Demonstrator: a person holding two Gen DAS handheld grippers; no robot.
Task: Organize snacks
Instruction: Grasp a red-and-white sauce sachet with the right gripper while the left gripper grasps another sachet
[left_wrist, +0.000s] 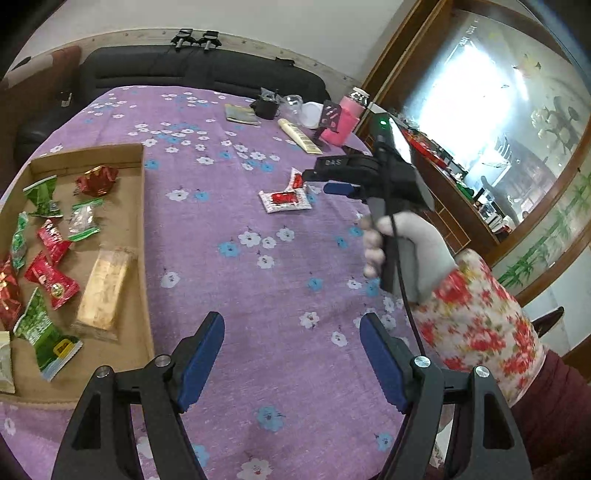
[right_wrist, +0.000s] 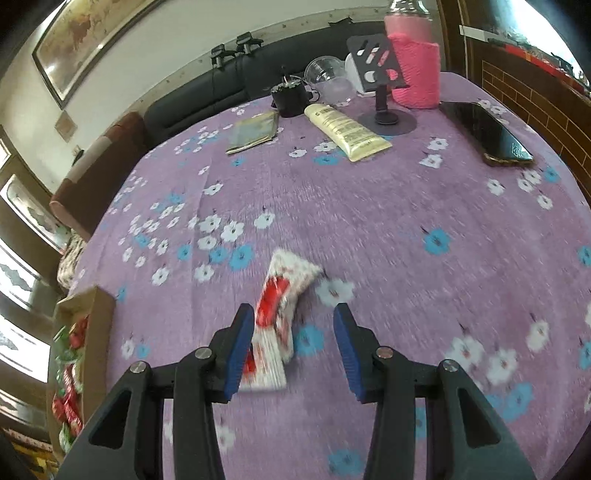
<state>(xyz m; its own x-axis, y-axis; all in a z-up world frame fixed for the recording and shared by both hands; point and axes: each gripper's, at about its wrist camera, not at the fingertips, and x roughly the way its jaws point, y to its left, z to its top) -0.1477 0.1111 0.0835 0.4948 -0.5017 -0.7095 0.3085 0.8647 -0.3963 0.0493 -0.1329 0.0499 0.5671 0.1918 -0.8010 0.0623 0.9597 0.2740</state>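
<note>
Right gripper (right_wrist: 293, 347): black two-finger tool with blue pads, fingers spread apart and gripping nothing. Two white-and-red plastic snack packets (right_wrist: 280, 317) lay on the purple flowered tablecloth (right_wrist: 369, 221), overlapping, between the fingers but hard against the left pad (right_wrist: 238, 350) and clear of the right pad; blur hid whether pad and wrapper touched. In the left wrist view the same packets (left_wrist: 284, 199) lay at mid-table, just left of the right gripper (left_wrist: 325, 181).

Left gripper (left_wrist: 291, 362): fingers released and wide, empty, hovering over bare cloth near the table's near edge, well apart from the packets.

Shallow brown cardboard tray (left_wrist: 142, 206): at the left, holding green, red and clear wrapped snacks (left_wrist: 48, 258) and a golden bar in clear wrap (left_wrist: 103, 291).

Far side: cream tube (right_wrist: 347, 131), pink knitted bottle sleeve (right_wrist: 417, 70), black phone (right_wrist: 484, 133) at the right.
</note>
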